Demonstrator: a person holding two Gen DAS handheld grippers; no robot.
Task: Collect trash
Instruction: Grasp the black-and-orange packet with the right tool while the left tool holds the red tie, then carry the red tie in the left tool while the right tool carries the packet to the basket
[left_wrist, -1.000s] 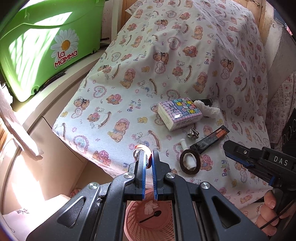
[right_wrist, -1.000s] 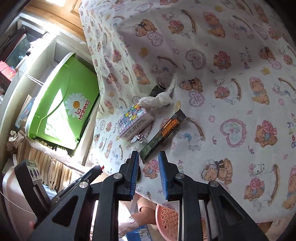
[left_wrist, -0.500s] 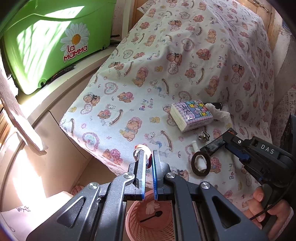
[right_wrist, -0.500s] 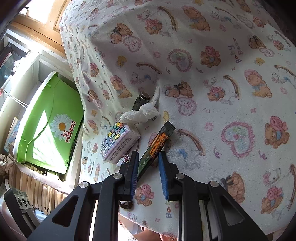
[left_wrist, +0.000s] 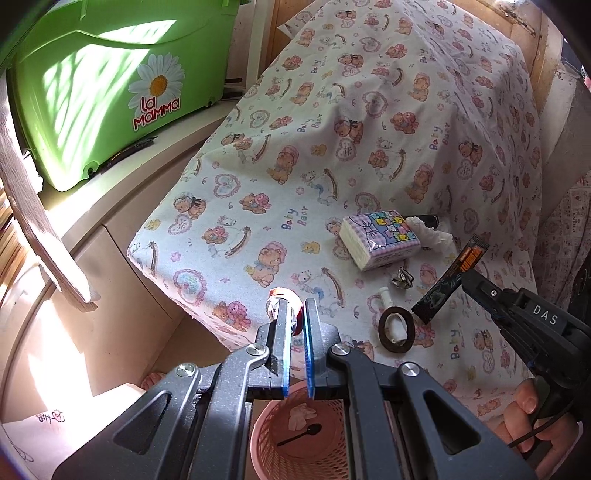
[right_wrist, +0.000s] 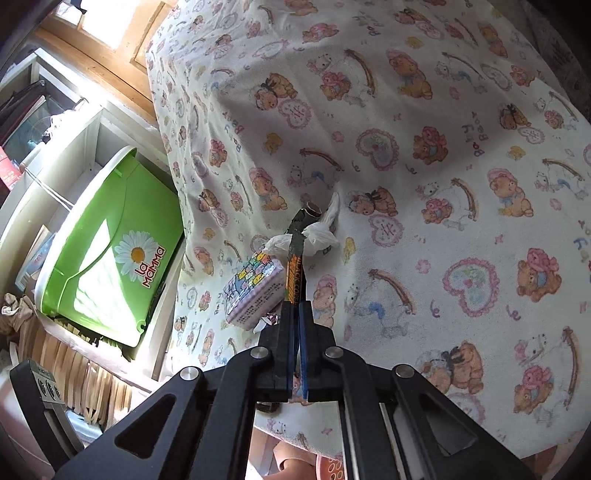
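My right gripper (right_wrist: 295, 314) pinches one end of the thin black-and-orange coffee sachet (right_wrist: 294, 271), lifted just off the teddy-bear cloth (right_wrist: 424, 110) near its front edge, and it feels light and floppy, while my left gripper (left_wrist: 294, 314) squeezes a small shiny wrapper (left_wrist: 282, 297).

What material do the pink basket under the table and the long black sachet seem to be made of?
The round pink basket looks like matt moulded plastic: its wall is a regular grid of small holes. The long black sachet with orange print, clamped in the right tool, seems to be glossy printed film or foil; its surface catches light.
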